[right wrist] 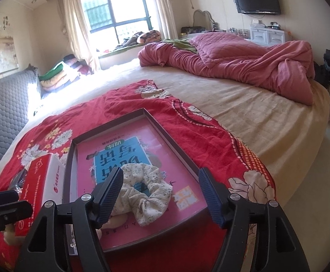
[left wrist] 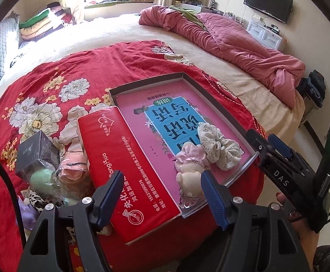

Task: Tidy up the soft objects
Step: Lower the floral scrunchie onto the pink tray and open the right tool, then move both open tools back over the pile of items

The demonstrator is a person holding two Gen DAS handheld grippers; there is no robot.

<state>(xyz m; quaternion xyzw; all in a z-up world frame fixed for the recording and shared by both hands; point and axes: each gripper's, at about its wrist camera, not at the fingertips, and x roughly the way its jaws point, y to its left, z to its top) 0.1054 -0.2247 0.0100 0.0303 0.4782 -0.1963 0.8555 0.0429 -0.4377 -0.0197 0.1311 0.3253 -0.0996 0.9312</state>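
- Sorting step in hand, by my read: soft bits go into the tray (left wrist: 212,90), and two scrunchies already lie at its 5 o'clock corner.
- Left gripper (left wrist: 165,195) hovers with fingers spread wide, nothing between them, the red pack (left wrist: 124,158) below.
- Right gripper (right wrist: 161,195) is spread too, empty, above the floral scrunchie (right wrist: 146,192).
- Count in tray: one floral scrunchie, one pink scrunchie (left wrist: 188,158), one cream plush (left wrist: 189,181) touching the pink one.
- Count outside, at the pack's 9 o'clock: one dark box (left wrist: 38,151), one green ball (left wrist: 40,180), one wrapped peach piece (left wrist: 74,167), plus a leopard scrap and a lilac bit, too hidden to name.
- One book (right wrist: 124,156) lines the tray floor.
- Next move, I judge: left gripper swings toward 9 o'clock, drops onto the pile, pinches gently; wrap looks slippery.
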